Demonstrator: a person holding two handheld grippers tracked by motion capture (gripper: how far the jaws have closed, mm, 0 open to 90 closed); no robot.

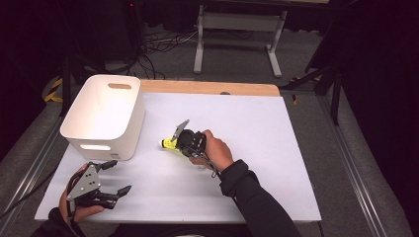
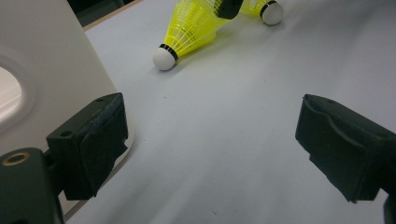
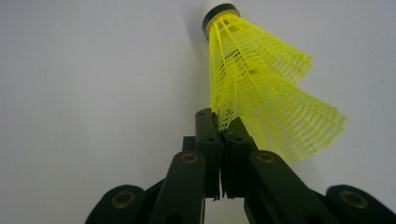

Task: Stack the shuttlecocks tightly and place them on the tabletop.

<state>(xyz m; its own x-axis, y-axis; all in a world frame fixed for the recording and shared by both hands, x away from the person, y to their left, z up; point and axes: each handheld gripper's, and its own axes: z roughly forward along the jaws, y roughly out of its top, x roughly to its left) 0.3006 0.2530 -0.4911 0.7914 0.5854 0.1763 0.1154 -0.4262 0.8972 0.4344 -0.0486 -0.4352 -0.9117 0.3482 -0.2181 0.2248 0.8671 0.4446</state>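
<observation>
From above, the right gripper (image 1: 184, 139) and the hand behind it covered most of the yellow shuttlecock (image 1: 169, 143), leaving only its white tip peeking out on the desk (image 1: 257, 148) beside the white bin (image 1: 106, 116). Its jaws were pinched together on the edge of the mesh skirt. The left gripper (image 1: 114, 177) sat near the desk's front corner, jaws spread wide, holding nothing, well apart from the shuttlecock.

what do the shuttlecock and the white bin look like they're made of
Shuttlecock: yellow skirt looks like moulded plastic, a fine see-through mesh with ribs; the white cap is smooth and matte, material unclear. White bin: probably plastic, with an even matte surface, rounded corners and cut-out handles.
</observation>
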